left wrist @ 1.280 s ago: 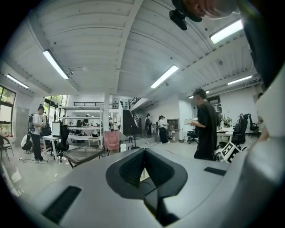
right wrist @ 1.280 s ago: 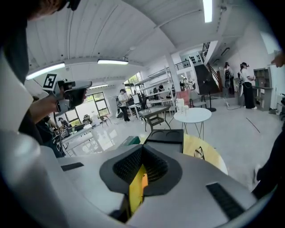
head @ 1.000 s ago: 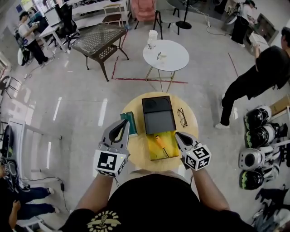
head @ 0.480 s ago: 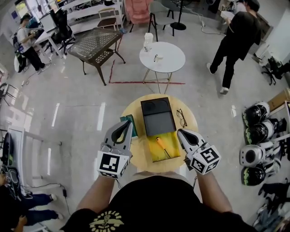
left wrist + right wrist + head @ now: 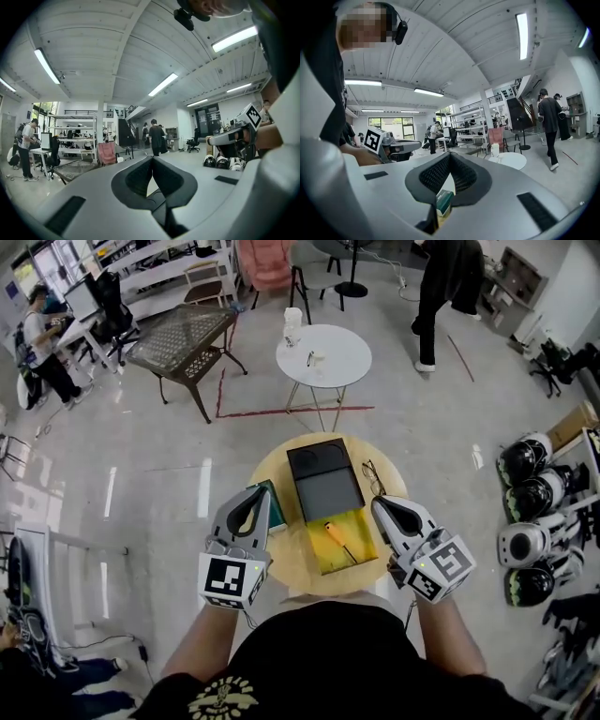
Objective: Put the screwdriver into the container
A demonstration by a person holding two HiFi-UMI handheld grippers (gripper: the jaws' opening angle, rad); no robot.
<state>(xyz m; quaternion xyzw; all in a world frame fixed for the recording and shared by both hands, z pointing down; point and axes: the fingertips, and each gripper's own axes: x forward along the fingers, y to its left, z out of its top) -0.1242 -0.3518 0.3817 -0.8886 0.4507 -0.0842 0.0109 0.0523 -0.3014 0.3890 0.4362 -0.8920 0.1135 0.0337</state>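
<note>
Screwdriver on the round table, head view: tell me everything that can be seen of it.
The orange-handled screwdriver lies flat inside the shallow yellow container on the round wooden table. In the head view its stubby orange handle points up-left, toward the black rectangular box, and a thin dark shaft runs down-right. It rests on the container's floor, and nothing else touches it. Its tip is too small to make out.

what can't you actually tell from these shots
- Head view: the screwdriver tip is too small to make out.
- Head view: the green box is partly covered by the left gripper; its print is too small.
- Both gripper views: the container and screwdriver fall below the frame; the cameras look over them.
</note>
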